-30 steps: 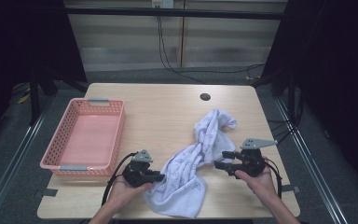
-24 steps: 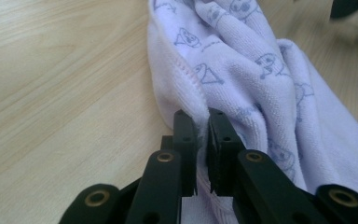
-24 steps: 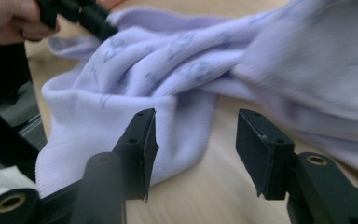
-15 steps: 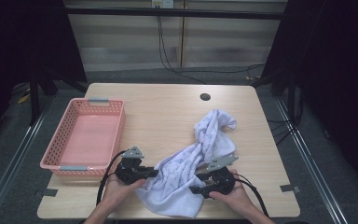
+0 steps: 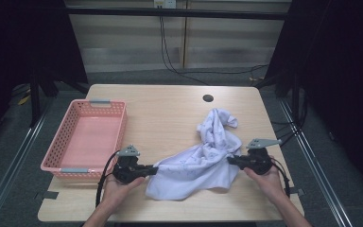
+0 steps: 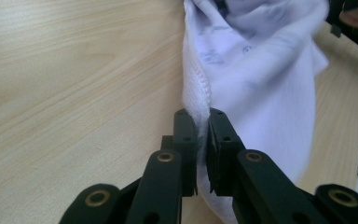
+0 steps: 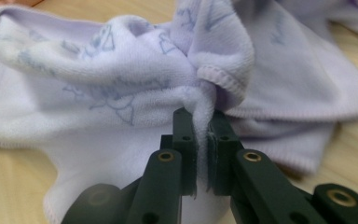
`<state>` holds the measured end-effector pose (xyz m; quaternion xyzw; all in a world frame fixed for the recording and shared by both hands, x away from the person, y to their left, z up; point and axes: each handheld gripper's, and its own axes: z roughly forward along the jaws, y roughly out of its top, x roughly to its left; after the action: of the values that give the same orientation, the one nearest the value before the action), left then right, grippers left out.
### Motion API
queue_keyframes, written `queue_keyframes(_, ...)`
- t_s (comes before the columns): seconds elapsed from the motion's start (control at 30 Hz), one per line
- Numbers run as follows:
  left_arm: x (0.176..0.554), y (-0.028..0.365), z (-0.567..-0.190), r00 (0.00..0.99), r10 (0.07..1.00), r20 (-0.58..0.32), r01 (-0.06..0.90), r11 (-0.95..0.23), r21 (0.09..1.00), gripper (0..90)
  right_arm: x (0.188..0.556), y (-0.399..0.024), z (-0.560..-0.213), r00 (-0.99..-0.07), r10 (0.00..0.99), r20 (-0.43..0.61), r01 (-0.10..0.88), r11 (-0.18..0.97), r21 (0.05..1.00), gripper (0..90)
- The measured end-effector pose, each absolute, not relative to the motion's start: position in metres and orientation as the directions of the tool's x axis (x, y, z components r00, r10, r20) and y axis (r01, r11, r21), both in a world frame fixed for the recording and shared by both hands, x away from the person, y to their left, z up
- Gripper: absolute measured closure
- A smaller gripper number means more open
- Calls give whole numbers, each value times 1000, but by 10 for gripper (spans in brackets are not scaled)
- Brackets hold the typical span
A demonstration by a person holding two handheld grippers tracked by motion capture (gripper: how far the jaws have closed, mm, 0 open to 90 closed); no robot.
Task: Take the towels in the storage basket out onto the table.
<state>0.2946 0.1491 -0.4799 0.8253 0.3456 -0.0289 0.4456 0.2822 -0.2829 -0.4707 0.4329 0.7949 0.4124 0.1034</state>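
Right-shifted, stretched pale lilac towel (image 5: pixel 196 165)

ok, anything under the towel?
Bare table shows all around the towel, and nothing pokes out at its edges. Both tools pinch its edge, the left tool and the right tool. Whatever lies under the bunched middle is covered.

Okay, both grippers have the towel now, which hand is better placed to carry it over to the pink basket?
Left. The left gripper, shut on the towel, sits right beside the pink basket; the right gripper pinches the far side.
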Motion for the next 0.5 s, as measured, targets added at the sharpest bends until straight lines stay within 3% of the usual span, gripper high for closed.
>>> queue_keyframes(0.1, 296, 141, -485, 759, 550, -348, 601, -387, 700, 805, 289, -291, -472, -581, 798, 160, 610, 297, 735, 775)
queue_keyframes(0.17, 295, 140, -483, 752, 564, -341, 600, -372, 708, 619, 292, -290, -475, -581, 796, 170, 615, 293, 732, 615)
queue_keyframes(0.27, 288, 147, -472, 765, 551, -334, 567, -329, 755, 551, 287, -289, -471, -582, 795, 172, 605, 282, 744, 494)
queue_keyframes(0.33, 282, 151, -466, 774, 541, -331, 551, -317, 772, 555, 281, -292, -465, -580, 795, 179, 595, 263, 760, 479)
queue_keyframes(0.4, 275, 151, -464, 799, 510, -320, 529, -340, 778, 618, 271, -296, -459, -564, 807, 176, 583, 237, 777, 446)
queue_keyframes(0.5, 268, 145, -470, 837, 457, -302, 503, -424, 753, 680, 257, -301, -457, -583, 787, 204, 587, 234, 775, 495)
